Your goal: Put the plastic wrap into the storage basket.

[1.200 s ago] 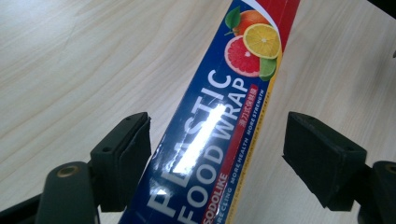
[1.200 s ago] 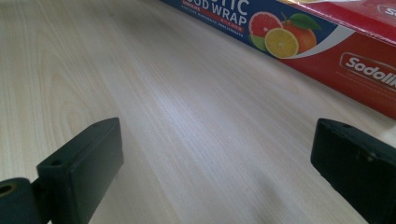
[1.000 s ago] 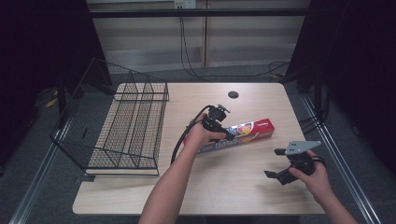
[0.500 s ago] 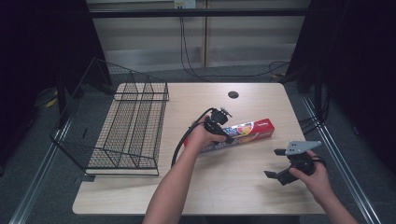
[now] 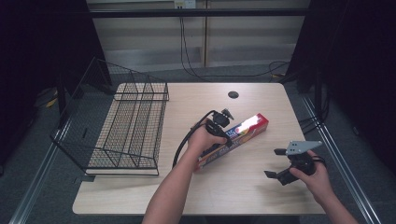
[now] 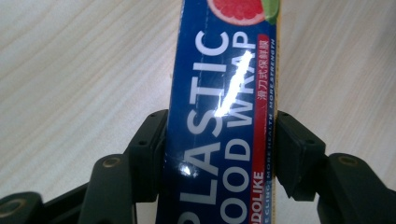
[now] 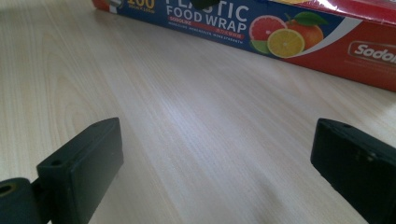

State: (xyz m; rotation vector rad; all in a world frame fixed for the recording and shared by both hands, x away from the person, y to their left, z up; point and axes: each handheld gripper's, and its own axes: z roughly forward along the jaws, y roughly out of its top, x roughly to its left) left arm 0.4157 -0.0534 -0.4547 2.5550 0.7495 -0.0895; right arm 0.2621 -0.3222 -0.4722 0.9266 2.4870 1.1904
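The plastic wrap box (image 5: 235,136) lay flat on the tabletop (image 5: 261,196) near its middle, running at a slant with its red end toward the far right. The left gripper (image 5: 220,132) came down on the box from above, its jaws set around the blue part — in the left gripper view each jaw pressed against one long side of the plastic wrap box (image 6: 224,112), closed on it across its width. The box rested on the wood. The right gripper (image 5: 280,163) sat well apart, near the front right of the tabletop, held in the person's right hand (image 5: 314,175) — its jaws stood wide open with nothing between them, bare wood under them. A black wire basket (image 5: 126,126) stood at the left side of the tabletop.
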